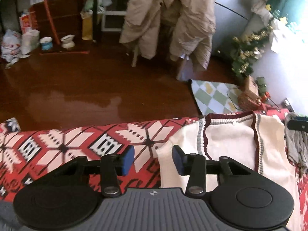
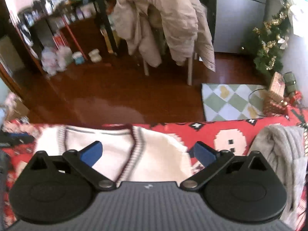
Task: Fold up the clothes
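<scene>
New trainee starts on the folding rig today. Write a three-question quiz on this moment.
1. True or false: the left tool is clamped on the cream knit vest.
2. Which tool's jaws stand wider apart? A) left B) right
3. Fill in: to the right of the vest on the red patterned blanket lies a heap of ____ cloth.

Key:
1. False; its jaws are apart with nothing between them, over the vest's left edge.
2. B.
3. Grey.
</scene>
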Available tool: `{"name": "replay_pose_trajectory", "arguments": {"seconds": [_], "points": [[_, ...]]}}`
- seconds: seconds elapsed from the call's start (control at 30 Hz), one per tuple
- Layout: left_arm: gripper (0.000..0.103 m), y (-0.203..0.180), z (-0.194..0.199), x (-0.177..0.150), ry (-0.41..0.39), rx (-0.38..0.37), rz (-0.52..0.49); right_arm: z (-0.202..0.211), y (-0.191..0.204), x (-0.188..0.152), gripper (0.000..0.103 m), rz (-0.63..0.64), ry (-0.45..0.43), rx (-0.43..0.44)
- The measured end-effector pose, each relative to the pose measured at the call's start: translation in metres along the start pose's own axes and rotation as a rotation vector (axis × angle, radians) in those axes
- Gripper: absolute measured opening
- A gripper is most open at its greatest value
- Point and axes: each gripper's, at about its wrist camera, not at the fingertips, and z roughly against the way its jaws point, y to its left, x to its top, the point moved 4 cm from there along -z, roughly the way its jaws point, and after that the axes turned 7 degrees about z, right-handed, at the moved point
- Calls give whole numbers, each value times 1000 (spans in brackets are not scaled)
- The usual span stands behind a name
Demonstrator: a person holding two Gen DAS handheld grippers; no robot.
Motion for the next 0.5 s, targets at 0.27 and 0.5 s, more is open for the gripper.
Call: {"name": "replay_pose_trajectory", "arguments": {"seconds": [0.27, 0.5], "points": [[31, -1, -29, 8, 94, -72, 9, -34, -12, 2, 90, 50, 48, 54], [4, -6, -29, 8, 89, -74, 14, -54, -19, -3, 63, 97, 114, 57]]}}
